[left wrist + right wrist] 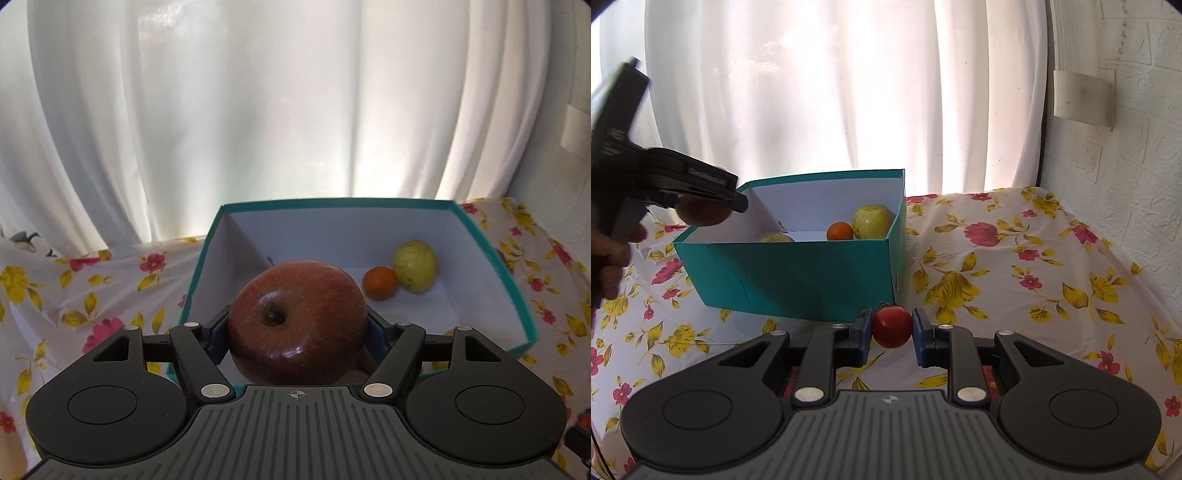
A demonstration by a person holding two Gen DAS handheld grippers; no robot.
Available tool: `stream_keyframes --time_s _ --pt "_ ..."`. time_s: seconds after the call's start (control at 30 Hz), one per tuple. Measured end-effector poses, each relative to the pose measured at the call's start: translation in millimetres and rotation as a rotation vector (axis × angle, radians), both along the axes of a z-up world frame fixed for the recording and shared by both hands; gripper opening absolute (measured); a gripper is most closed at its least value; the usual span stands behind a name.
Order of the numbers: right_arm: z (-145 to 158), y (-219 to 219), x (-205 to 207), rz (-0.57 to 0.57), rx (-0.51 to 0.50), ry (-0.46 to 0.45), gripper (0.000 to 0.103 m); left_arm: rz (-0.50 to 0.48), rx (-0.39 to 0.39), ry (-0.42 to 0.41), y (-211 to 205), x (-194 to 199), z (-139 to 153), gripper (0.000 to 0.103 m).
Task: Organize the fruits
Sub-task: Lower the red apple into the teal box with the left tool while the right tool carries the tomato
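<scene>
My left gripper [297,325] is shut on a large red apple [297,341] and holds it above the near left part of the teal box [517,291]. In the box lie a small orange fruit [379,282] and a yellow-green fruit [414,266]. In the right wrist view the left gripper [713,205] hangs with the apple [701,212] over the box's [790,273] left rim; another yellowish fruit [777,238] peeks above the rim. My right gripper [891,328] is around a small red tomato [891,326] on the cloth; the jaws stand a little apart from it.
The table is covered by a floral cloth [1015,280]. A white curtain [831,92] hangs behind the box. A white textured wall [1126,129] stands at the right. A person's hand [609,258] holds the left gripper.
</scene>
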State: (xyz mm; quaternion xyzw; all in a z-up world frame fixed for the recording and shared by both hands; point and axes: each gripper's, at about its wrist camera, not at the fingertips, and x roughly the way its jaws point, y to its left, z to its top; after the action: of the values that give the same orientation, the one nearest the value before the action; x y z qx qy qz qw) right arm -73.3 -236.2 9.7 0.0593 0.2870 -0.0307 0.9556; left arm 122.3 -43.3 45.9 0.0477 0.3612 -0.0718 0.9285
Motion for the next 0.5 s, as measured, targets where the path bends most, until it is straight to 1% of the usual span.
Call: stream_keyframes --time_s 0.1,0.27,0.33,0.37,0.43,0.5 --pt "4.4 1.9 3.5 0.016 -0.01 -0.012 0.022 0.018 0.015 0.043 1.7 13.1 -15.6 0.075" --pt "14.2 5.1 18.2 0.029 -0.036 -0.047 0.022 0.036 0.008 0.101 3.8 24.6 -35.3 0.076" --pt "18.0 5.6 24.4 0.035 -0.041 -0.06 0.022 0.04 -0.007 0.118 5.6 26.2 -39.9 0.076" --pt "20.0 6.0 27.3 0.036 -0.045 -0.068 0.022 0.039 -0.017 0.113 6.8 25.6 -40.3 0.075" --pt "22.6 6.3 33.6 0.04 -0.05 -0.075 0.022 0.036 -0.025 0.057 8.9 21.7 -33.8 0.076" --pt "23.8 6.6 40.5 0.044 -0.051 -0.079 0.022 0.044 -0.037 0.007 12.4 17.2 -23.1 0.087"
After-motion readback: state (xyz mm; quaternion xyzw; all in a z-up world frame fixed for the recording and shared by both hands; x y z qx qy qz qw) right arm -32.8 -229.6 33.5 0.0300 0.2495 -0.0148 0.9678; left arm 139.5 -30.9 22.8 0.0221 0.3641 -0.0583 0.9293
